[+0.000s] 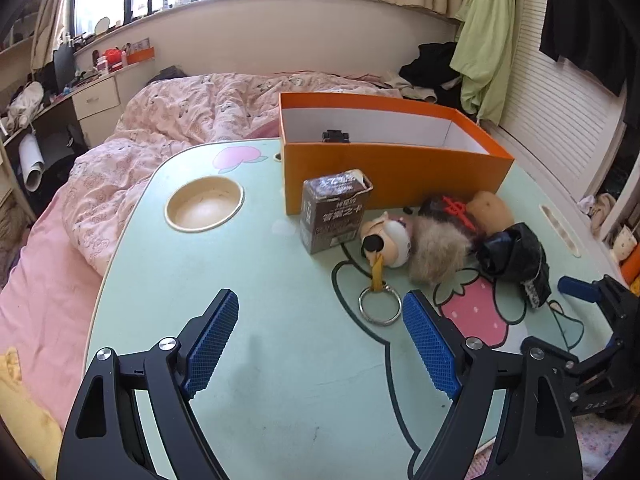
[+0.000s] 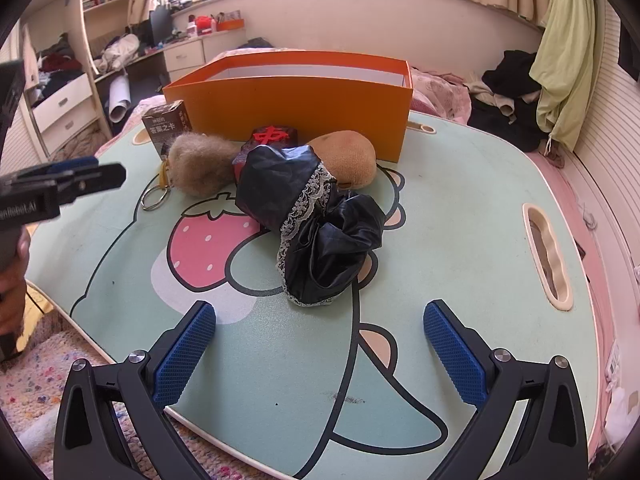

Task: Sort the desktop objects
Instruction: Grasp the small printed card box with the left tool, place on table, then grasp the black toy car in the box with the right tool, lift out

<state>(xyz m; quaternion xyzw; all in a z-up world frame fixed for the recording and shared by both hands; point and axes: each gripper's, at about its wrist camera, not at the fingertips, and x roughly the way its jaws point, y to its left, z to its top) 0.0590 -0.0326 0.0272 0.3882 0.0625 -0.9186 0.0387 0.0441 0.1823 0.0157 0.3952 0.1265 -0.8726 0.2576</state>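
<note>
An orange open box (image 1: 396, 168) (image 2: 296, 100) stands at the table's far side, with a small black item (image 1: 335, 136) inside. In front of it lie a brown card box (image 1: 334, 212), a plush keychain (image 1: 386, 242) with a metal ring (image 1: 379, 306), a furry ball (image 1: 436, 252) (image 2: 200, 168), a dark block with a red character (image 2: 274, 136), a tan plush (image 2: 348, 156) and a black lace-trimmed cloth (image 2: 312, 224). My left gripper (image 1: 320, 300) is open over bare table, its right finger beside the ring. My right gripper (image 2: 320, 312) is open just short of the cloth.
The mint-green lap table (image 1: 240, 380) with a strawberry print sits on a bed with a pink quilt (image 1: 160, 128). It has a round cup recess (image 1: 204, 204) at the left and a handle slot (image 2: 546, 256) at the right. A hand (image 2: 12, 280) holds the left gripper.
</note>
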